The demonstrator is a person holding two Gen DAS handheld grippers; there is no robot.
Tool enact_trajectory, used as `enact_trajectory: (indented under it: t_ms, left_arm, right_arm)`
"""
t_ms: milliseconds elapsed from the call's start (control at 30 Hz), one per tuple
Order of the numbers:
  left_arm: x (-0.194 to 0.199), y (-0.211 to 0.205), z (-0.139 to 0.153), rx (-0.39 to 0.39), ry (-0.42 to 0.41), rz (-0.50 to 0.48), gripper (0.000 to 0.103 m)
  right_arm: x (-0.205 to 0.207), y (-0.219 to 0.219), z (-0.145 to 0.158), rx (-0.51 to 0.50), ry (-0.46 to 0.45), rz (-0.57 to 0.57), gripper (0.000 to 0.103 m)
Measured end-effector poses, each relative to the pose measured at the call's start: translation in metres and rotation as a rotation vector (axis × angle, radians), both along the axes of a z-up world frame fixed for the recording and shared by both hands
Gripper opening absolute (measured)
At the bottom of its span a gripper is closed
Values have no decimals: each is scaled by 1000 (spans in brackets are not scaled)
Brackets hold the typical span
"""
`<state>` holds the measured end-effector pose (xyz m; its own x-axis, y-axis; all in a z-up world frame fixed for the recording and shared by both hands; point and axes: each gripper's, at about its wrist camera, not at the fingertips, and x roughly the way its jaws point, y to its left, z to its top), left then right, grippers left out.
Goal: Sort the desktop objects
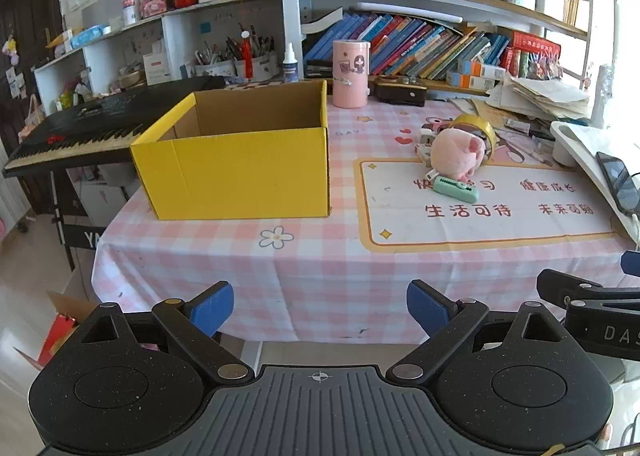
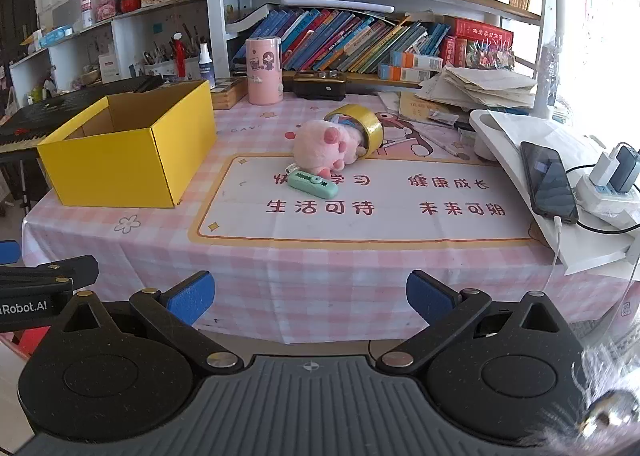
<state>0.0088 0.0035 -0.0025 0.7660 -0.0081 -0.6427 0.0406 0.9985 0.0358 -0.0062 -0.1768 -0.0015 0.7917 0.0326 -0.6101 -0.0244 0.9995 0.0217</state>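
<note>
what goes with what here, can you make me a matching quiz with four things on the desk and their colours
Things:
1. cardboard box
2. plush toy
3. small stapler-like gadget
4. phone

Colours:
A. mint green
B. black
C. yellow
D. pink

Pairs: 1-C, 2-D, 3-A, 4-B

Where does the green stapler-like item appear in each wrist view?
Left wrist view: green item, right of centre, just below the pink plush.
Right wrist view: green item, near centre, again below the pink plush.
Shared landmark: yellow box to its left.
</note>
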Motion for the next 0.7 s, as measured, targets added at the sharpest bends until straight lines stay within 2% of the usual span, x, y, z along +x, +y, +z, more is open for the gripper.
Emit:
enact_trajectory:
  t_ms: [367,567,700]
  left_arm:
    - [-2,1,0,-36,-1,-21,95]
    - [-3,0,0,-25,2,-17,95]
    - [-5,0,0,-25,0,-9,95]
  right_arm:
    - [0,2,1,5,3,22,103]
    - [-3,0,1,32,0,33,103]
    - [-4,3,3,8,-3,32,102]
